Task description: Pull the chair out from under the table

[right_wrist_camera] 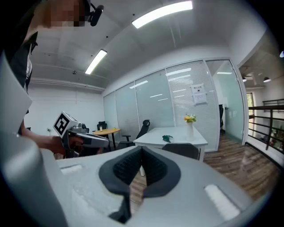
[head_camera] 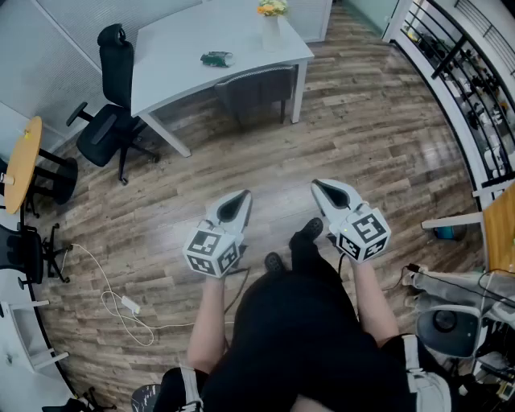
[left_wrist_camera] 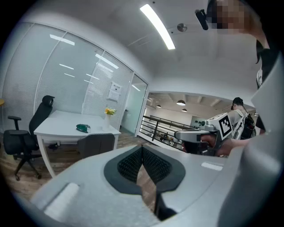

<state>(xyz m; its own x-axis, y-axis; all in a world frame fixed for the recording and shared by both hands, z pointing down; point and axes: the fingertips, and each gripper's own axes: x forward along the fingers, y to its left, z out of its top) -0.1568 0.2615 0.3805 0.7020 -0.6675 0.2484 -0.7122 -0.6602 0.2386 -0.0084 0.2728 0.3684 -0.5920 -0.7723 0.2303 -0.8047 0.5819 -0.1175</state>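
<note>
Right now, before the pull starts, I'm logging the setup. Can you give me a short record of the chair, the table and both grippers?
target: grey chair, tucked under the table's near edge, not yet pulled out
table: white table, carrying a vase of flowers and a green object
left hand: left gripper, jaws shut, nothing between them, well short of the chair
right hand: right gripper, jaws shut, empty, level with the left one
other seating: black office chair at the table's left end
task state: no contact with the chair yet
</note>
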